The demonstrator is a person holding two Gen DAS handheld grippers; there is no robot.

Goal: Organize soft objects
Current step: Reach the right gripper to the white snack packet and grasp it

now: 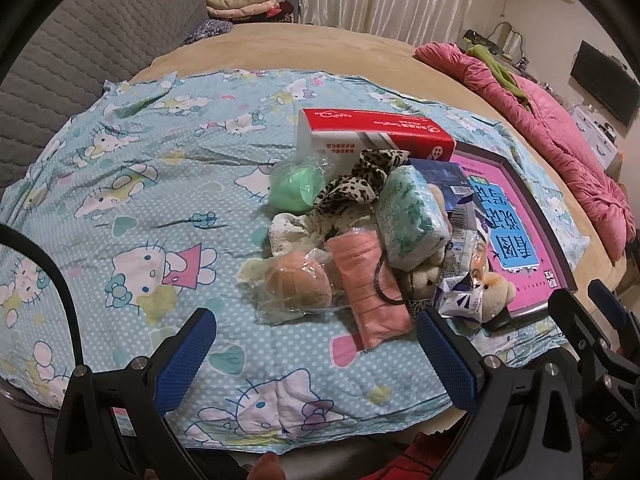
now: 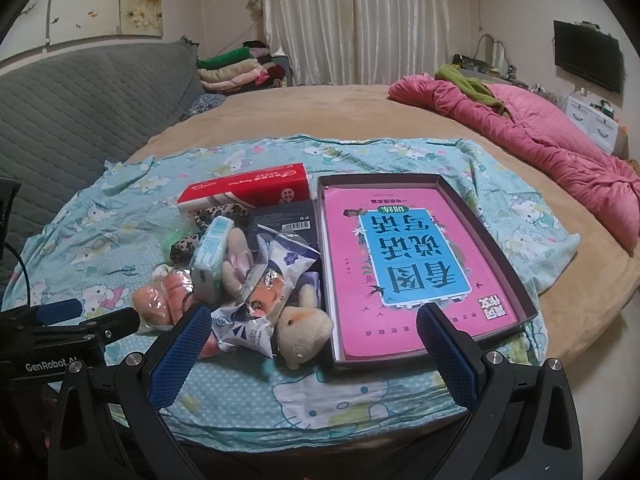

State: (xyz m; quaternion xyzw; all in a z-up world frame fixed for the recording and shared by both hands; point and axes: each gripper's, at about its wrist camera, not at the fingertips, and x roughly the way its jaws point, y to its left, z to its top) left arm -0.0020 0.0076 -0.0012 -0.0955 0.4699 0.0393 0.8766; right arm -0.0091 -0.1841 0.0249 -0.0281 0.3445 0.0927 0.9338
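Both tools, left tool [image 1: 316, 340] and right tool [image 2: 314, 334], gape empty above a soft-toy pile [image 1: 360, 232] beside a dark box [image 2: 500, 236] on the bed [image 2: 360, 112].

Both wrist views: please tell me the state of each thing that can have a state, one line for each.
Left claw: open, empty.
Right claw: open, empty.
Dark tray: open, holds pink book only.
Pink book: closed, lying flat in the tray.
Red tissue box: lying on its side behind the pile.
Plush bear: lying against the tray's outer wall.
Pink quilt: bunched up.
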